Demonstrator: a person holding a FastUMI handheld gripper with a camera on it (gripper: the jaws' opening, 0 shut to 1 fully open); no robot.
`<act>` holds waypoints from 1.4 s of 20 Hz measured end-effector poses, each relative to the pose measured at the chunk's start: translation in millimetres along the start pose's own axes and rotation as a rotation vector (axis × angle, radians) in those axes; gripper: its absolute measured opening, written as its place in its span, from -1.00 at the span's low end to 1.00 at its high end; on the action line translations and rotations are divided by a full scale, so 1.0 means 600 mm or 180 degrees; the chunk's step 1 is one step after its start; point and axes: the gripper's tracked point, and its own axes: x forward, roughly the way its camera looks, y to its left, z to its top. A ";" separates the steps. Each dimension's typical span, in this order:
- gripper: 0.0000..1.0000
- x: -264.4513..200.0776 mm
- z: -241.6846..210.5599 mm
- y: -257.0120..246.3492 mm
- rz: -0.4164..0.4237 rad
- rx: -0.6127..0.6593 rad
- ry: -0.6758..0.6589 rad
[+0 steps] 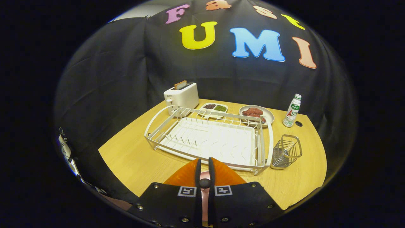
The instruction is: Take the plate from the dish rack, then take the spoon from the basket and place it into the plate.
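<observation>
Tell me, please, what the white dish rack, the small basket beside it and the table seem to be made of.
The white wire dish rack looks like coated metal: thin matte rods over a white tray, probably plastic. The small silver wire basket seems bare metal, because its wires shine. The light wooden table shows a pale grain, either wood or laminate. The gripper, with orange fingers almost together, holds something pink and thin.

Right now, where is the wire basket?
In the gripper view, the wire basket stands on the table beside the dish rack's right end, before the bottle, beyond the hand-held gripper.
</observation>
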 end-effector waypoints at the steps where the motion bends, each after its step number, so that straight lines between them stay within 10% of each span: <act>1: -0.81 0.003 -0.006 0.002 0.0030 -0.0015 0.0039; 13: -0.71 -0.026 0.031 -0.036 -0.0036 -0.0071 -0.0132; 28: -0.70 -0.184 0.159 -0.228 -0.0900 0.0310 -0.1180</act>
